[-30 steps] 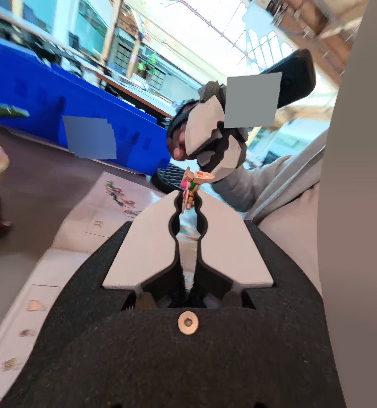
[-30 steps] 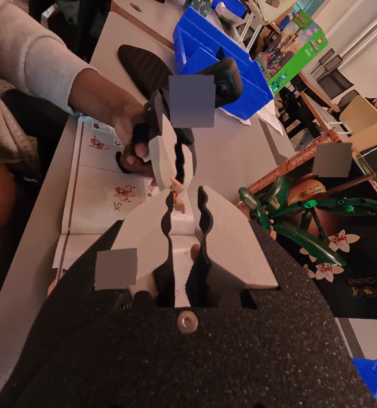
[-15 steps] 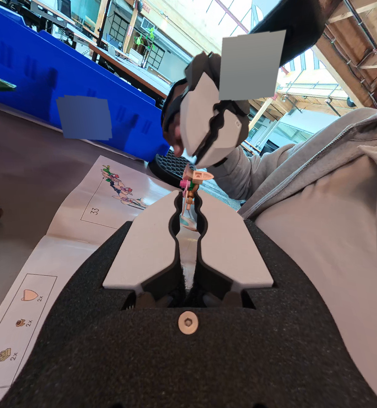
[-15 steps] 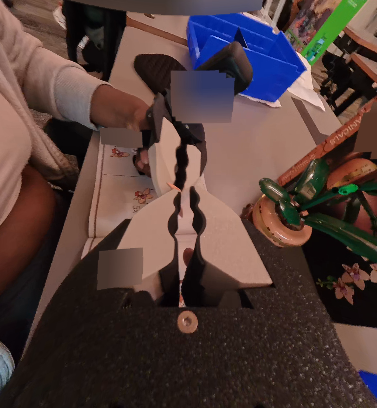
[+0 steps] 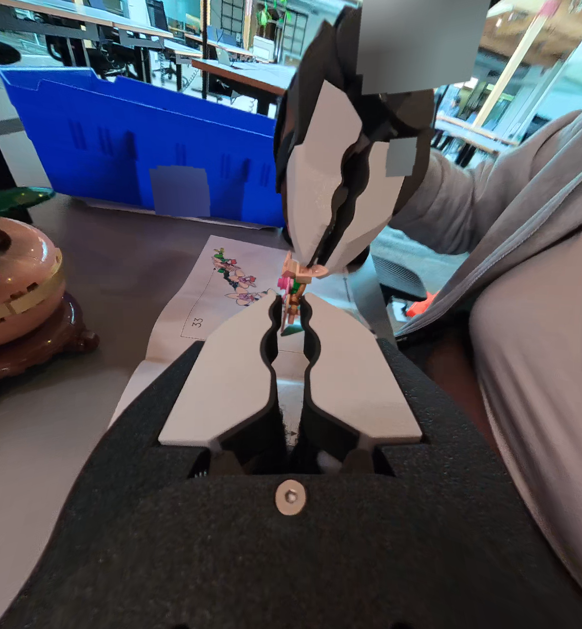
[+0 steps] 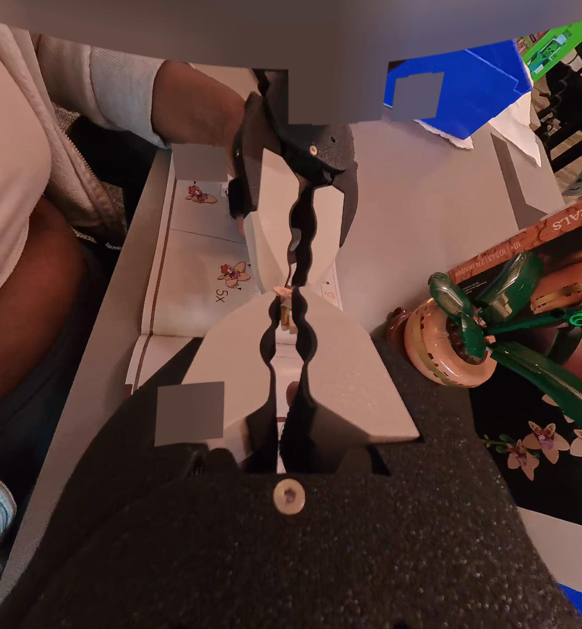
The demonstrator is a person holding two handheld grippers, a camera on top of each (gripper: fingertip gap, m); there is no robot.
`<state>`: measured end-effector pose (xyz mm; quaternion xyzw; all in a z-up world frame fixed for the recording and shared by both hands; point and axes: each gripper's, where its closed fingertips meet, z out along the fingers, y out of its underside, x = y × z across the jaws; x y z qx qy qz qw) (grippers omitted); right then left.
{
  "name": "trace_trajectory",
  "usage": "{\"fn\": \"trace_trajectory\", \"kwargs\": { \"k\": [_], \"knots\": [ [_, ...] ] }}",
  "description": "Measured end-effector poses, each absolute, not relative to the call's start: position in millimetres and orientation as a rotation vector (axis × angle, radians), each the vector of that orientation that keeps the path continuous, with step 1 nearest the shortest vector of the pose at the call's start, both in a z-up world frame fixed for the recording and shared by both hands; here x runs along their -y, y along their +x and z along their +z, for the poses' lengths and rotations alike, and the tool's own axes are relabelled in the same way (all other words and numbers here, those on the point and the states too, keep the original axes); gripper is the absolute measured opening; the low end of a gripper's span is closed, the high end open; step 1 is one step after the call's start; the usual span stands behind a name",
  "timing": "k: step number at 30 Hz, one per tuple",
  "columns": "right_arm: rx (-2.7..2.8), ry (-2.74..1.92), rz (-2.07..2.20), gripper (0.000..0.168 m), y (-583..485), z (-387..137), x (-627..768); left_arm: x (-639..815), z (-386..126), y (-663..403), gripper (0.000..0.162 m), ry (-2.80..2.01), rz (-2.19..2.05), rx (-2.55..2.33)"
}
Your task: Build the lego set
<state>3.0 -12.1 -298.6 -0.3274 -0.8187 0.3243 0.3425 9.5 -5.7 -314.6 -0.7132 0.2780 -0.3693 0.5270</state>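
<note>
My left gripper is shut on a small flower assembly of pink, green and tan pieces, held above the open instruction booklet. My right gripper comes down from above, its tips pinched on the tan petal at the top of the assembly. In the right wrist view my right gripper has narrow jaws with the flower assembly between them. The left gripper meets it tip to tip from the far side. Most of the assembly is hidden by the fingers.
A pink lego pot with green leaves stands left of the booklet and shows in the right wrist view. The dark set box lies behind the pot. A blue bin stands at the table's far side. The person's torso is close on the right. Both grippers' tips are close together, under 4 cm apart.
The right gripper's jaws have narrowed from open to pinched and its tips have come down onto the petal. Both views have swung down toward the table. The left gripper keeps its hold.
</note>
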Motion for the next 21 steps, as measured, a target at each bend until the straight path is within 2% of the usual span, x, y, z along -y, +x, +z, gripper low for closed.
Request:
{"fn": "trace_trajectory", "kwargs": {
  "k": [9,12,14,21],
  "knots": [
    [2.104,-0.859,0.884,0.005,6,-304,12,5,-321,11,0.010,-1.713,-0.664,-0.784],
    [2.107,-0.819,0.833,0.013,6,-307,11,6,-325,12,0.010,-1.731,-0.635,-0.814],
    [2.121,-0.829,0.856,0.005,7,-310,13,5,-326,12,0.010,-1.733,-0.612,-0.821],
    [2.077,-0.945,0.997,0.005,8,-310,10,3,-324,10,0.010,-1.679,-0.411,-0.908]
  ]
}}
